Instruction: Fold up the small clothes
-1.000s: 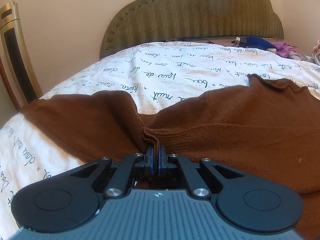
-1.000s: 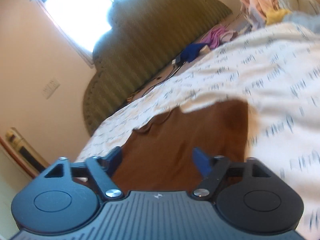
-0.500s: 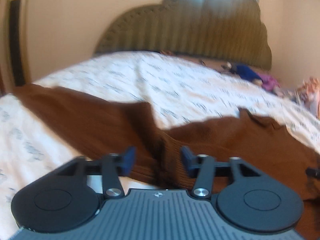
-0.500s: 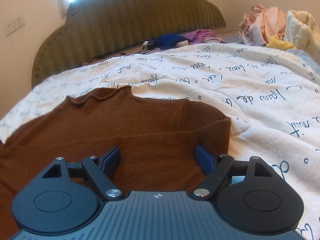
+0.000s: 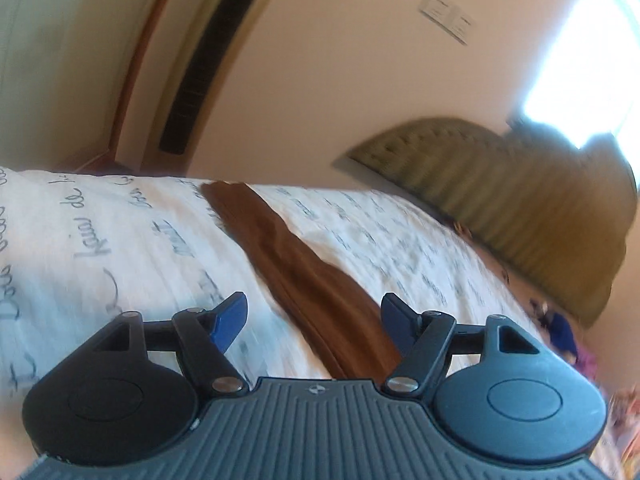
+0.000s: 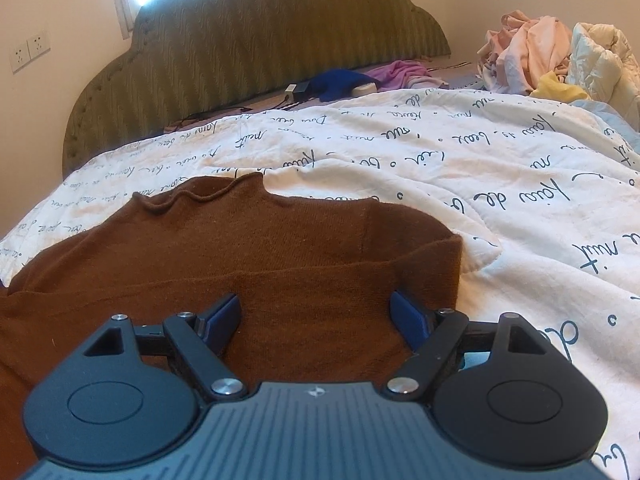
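A brown knit sweater (image 6: 248, 256) lies flat on the white quilt (image 6: 500, 184), its collar toward the headboard and its right sleeve folded across the chest. My right gripper (image 6: 316, 316) hovers low over that folded part, open, with the cloth beneath its blue pads and nothing pinched. In the tilted, blurred left wrist view the sweater's long left sleeve (image 5: 296, 276) stretches away across the quilt (image 5: 112, 248). My left gripper (image 5: 314, 320) hangs above the sleeve's near end, its jaws opening, nothing held between them.
A green padded headboard (image 6: 260, 48) stands at the back. A blue garment (image 6: 340, 82) and a pink one (image 6: 400, 70) lie near it, and a heap of pale clothes (image 6: 532, 52) is piled at the far right. A tall dark-and-gold unit (image 5: 208, 60) stands beside the bed.
My left gripper let go of the sweater's edge, opened wide, then swung left and rolled, now over the left sleeve. My right gripper levelled out and settled over the folded sleeve, still open.
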The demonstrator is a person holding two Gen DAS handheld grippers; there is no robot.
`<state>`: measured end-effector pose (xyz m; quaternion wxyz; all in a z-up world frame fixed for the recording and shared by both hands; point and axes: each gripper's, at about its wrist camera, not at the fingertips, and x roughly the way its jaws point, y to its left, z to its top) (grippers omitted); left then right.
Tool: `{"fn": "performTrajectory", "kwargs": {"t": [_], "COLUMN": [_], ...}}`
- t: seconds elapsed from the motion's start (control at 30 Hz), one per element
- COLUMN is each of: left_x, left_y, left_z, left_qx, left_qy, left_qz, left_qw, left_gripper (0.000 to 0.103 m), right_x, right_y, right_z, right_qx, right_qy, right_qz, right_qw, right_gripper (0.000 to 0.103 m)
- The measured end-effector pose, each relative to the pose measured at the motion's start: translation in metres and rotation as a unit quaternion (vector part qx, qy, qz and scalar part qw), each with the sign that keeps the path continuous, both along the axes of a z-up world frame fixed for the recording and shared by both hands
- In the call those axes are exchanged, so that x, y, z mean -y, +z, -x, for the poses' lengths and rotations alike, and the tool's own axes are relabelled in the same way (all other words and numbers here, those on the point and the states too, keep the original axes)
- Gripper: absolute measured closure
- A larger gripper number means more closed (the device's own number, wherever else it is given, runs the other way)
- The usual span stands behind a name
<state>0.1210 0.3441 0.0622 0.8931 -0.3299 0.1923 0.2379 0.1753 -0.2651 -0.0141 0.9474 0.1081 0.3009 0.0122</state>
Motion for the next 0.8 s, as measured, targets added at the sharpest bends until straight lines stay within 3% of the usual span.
{"fn": "performTrajectory", "kwargs": {"t": [0.17, 0.4, 0.47, 0.53, 0.6, 0.73, 0.8], "left_x": [-0.072, -0.115, -0.118, -0.119, -0.117, -0.108, -0.094], "left_y": [-0.018, -0.043, -0.047, -0.053, -0.06, -0.054, -0.038], "left_z": [-0.024, -0.058, -0.068, -0.078, -0.086, -0.084, -0.084], "left_qx": [0.005, 0.021, 0.02, 0.003, -0.02, -0.036, -0.048], "left_qy": [0.034, 0.034, 0.032, 0.031, 0.028, 0.037, 0.05], "left_qz": [0.109, 0.17, 0.169, 0.158, 0.146, 0.098, 0.052], "left_qw": [0.9935, 0.9847, 0.9848, 0.9869, 0.9887, 0.9939, 0.9963], "left_gripper": [0.032, 0.037, 0.044, 0.066, 0.097, 0.1, 0.101], "right_x": [0.001, 0.002, 0.002, 0.003, 0.003, 0.003, 0.004], "right_y": [0.0, 0.001, 0.001, 0.001, 0.001, 0.001, 0.001], "right_z": [0.0, 0.001, 0.001, 0.001, 0.001, 0.0, 0.0], "right_qx": [0.001, 0.003, 0.003, 0.003, 0.004, 0.004, 0.004], "right_qy": [0.0, -0.002, -0.002, -0.002, -0.002, -0.003, -0.003], "right_qz": [-0.002, -0.008, -0.009, -0.011, -0.013, -0.014, -0.014], "right_qw": [1.0, 1.0, 1.0, 1.0, 1.0, 1.0, 1.0], "right_gripper": [0.02, 0.02, 0.02, 0.02, 0.02, 0.02, 0.02]}}
